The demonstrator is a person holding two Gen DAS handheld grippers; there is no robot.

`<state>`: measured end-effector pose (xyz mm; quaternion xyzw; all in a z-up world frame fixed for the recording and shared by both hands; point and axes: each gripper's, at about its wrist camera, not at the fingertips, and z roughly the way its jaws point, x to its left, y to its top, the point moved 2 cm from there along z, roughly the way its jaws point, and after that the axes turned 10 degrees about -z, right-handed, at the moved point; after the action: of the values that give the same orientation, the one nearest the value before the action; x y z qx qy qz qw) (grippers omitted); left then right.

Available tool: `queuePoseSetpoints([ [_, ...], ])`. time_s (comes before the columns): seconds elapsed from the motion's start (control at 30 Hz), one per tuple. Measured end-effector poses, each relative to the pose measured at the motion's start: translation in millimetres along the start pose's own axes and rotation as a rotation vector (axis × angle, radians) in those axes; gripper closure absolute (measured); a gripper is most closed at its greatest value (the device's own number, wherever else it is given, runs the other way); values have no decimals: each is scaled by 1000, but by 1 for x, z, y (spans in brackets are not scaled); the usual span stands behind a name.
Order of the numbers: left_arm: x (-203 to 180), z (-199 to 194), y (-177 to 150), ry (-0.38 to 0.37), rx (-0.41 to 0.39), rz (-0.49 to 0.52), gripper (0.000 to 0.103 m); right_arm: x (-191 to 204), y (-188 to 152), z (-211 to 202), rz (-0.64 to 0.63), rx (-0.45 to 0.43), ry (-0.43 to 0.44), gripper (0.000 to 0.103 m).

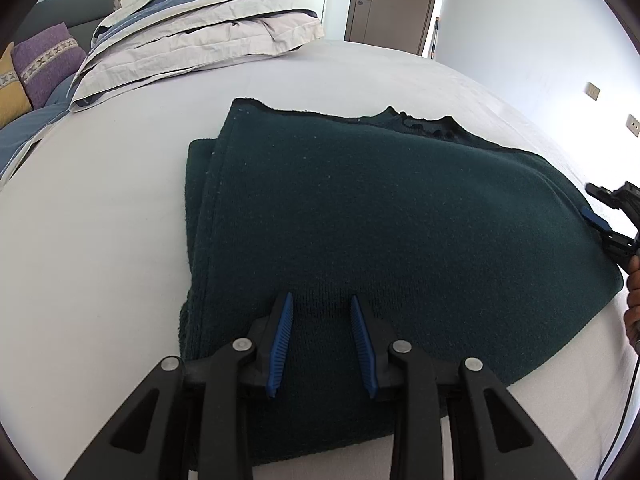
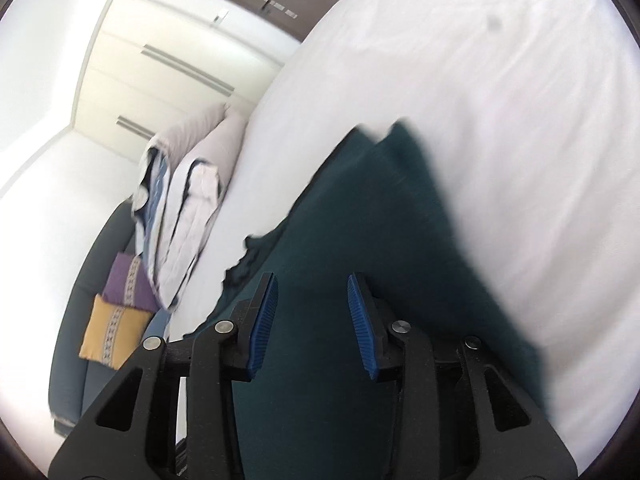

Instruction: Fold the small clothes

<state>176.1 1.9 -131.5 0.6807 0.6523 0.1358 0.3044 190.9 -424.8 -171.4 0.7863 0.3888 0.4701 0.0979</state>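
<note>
A dark green knitted sweater (image 1: 380, 216) lies folded on the white bed (image 1: 100, 200). Its neckline is at the far edge. My left gripper (image 1: 322, 300) is open, its blue pads just above the sweater's near hem, holding nothing. My right gripper (image 2: 312, 280) is open over the sweater (image 2: 340, 320) in the blurred right wrist view. It also shows in the left wrist view (image 1: 596, 216) at the sweater's right edge.
A folded grey and blue duvet (image 1: 200, 32) lies at the bed's far left. Purple (image 1: 48, 60) and yellow (image 1: 12, 96) cushions sit on a dark sofa beyond it. A brown door (image 1: 392, 0) stands at the back.
</note>
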Motion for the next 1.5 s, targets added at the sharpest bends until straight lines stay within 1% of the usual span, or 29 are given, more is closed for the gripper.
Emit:
queuePoseSetpoints([
  [0.03, 0, 0, 0, 0, 0, 0, 70, -5, 3, -10, 1, -18, -31, 65],
  [0.17, 0, 0, 0, 1, -1, 1, 70, -17, 9, -43, 14, -69, -119, 40],
  [0.23, 0, 0, -1, 1, -1, 1, 70, -24, 17, -59, 1, -57, -120, 40],
  [0.3, 1, 0, -1, 0, -1, 0, 70, -35, 22, -69, -9, -26, -124, 40],
  [0.37, 1, 0, -1, 1, -1, 1, 70, -42, 23, -69, -14, 5, -108, 40],
  [0.43, 1, 0, -1, 1, -1, 1, 70, -43, 23, -60, -12, 53, -89, 40],
  [0.5, 1, 0, -1, 1, -2, 1, 70, -52, 15, -54, -7, 101, -61, 40],
  [0.63, 2, -1, -1, -2, -2, -1, 70, -54, 12, -36, -1, 121, -19, 40],
  [0.73, 2, -1, -1, -7, -2, -5, 70, -53, 11, -33, 20, 146, 21, 40],
  [0.83, 2, 1, 0, -13, -1, -9, 70, -48, 8, -25, 10, 200, 46, 42],
  [0.9, 3, 1, 1, -16, 0, -11, 70, -45, 4, -20, 3, 239, 46, 48],
  [0.93, 3, 1, 0, -17, -1, -11, 70, -44, 2, -18, 5, 256, 52, 49],
  [1.0, 3, 0, 0, -18, -1, -12, 70, -45, 0, -17, 28, 273, 72, 53],
  [1.07, 3, 0, 0, -19, -1, -13, 70, -49, -2, -17, 74, 276, 94, 56],
  [1.17, 4, 0, 0, -18, -1, -12, 70, -52, -5, -16, 118, 276, 120, 57],
  [1.3, 2, -4, 3, -10, 3, -16, 70, -45, -9, -7, 118, 289, 119, 58],
  [1.37, -2, -11, 8, 18, 8, -30, 74, -45, -9, -4, 120, 289, 118, 60],
  [1.4, -6, -16, 10, 21, 4, -45, 76, -46, -10, -4, 128, 287, 123, 63],
  [1.43, -13, -24, 14, 5, -15, -53, 76, -48, -11, -5, 137, 284, 128, 65],
  [1.5, -35, -35, 21, -36, -37, -30, 76, -52, -15, -7, 157, 275, 147, 72],
])
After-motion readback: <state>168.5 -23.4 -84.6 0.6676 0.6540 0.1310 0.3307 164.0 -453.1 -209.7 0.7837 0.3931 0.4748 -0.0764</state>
